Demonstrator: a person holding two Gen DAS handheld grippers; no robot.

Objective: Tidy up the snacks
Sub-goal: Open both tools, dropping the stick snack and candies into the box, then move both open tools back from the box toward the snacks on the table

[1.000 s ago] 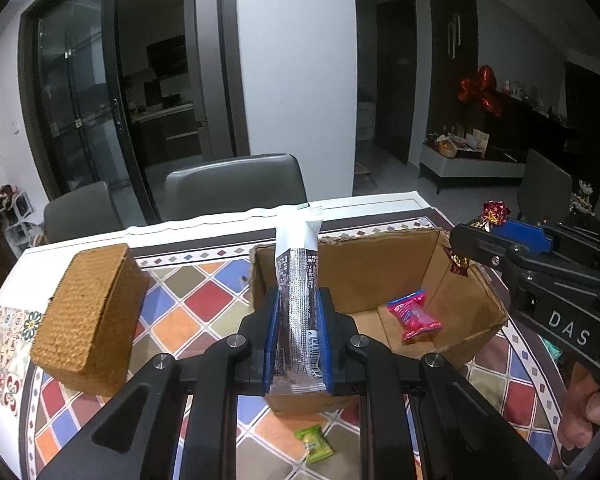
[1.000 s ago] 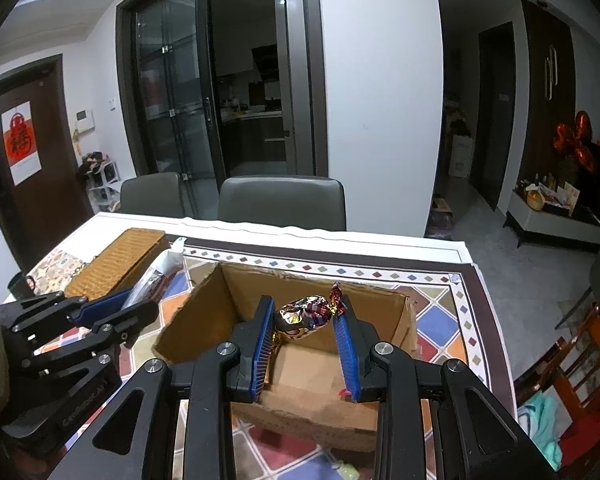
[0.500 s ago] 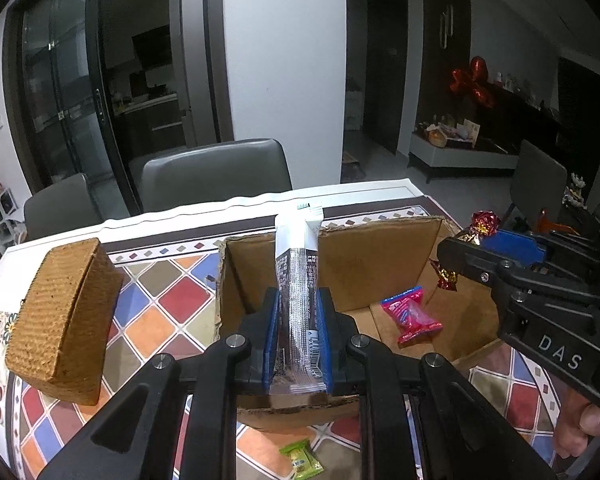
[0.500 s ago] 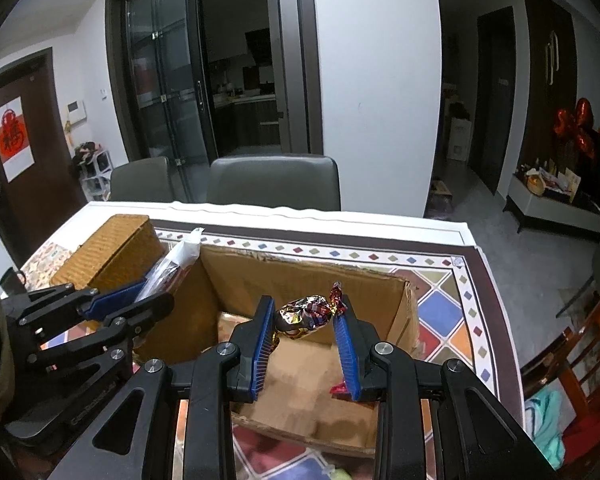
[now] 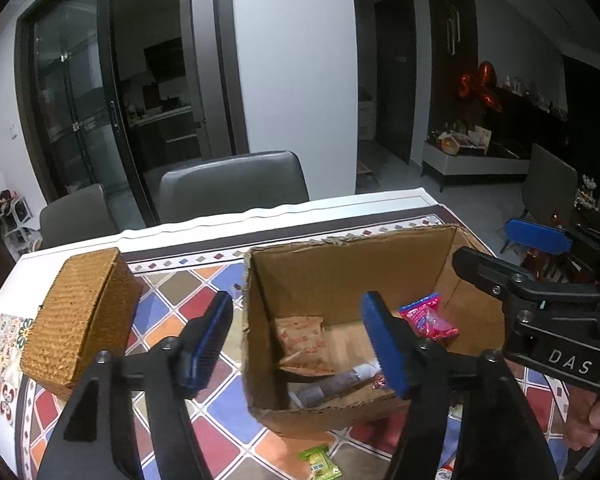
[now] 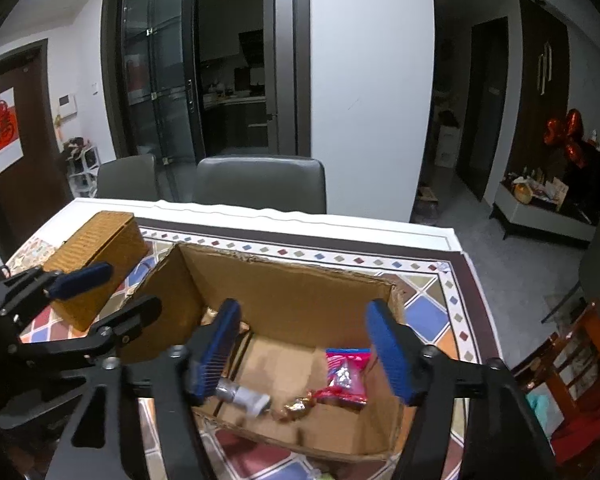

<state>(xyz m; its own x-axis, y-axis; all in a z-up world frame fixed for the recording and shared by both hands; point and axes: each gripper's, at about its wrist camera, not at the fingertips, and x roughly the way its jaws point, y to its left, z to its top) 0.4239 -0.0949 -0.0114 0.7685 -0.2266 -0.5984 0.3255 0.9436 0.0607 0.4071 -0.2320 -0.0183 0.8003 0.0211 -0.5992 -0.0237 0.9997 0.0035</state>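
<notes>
An open cardboard box (image 5: 340, 264) (image 6: 284, 284) stands on the tiled tablecloth. Inside lie a grey stick pack (image 5: 332, 384) (image 6: 244, 396), a gold-and-red wrapped candy (image 6: 296, 406), a pink packet (image 5: 428, 316) (image 6: 346, 376) and a beige packet (image 5: 302, 340). My left gripper (image 5: 300, 344) is open and empty above the box's near left corner. My right gripper (image 6: 304, 348) is open and empty above the box's near side. The right gripper also shows in the left wrist view (image 5: 540, 264), at the box's right.
A woven brown box (image 5: 80, 312) (image 6: 100, 248) sits left of the cardboard box. A green candy (image 5: 320, 460) lies on the cloth in front of the box. Grey chairs (image 5: 232, 180) stand behind the table's far edge.
Both grippers have opened. The grey stick pack has dropped from the left gripper and the wrapped candy from the right gripper; both now lie inside the box.
</notes>
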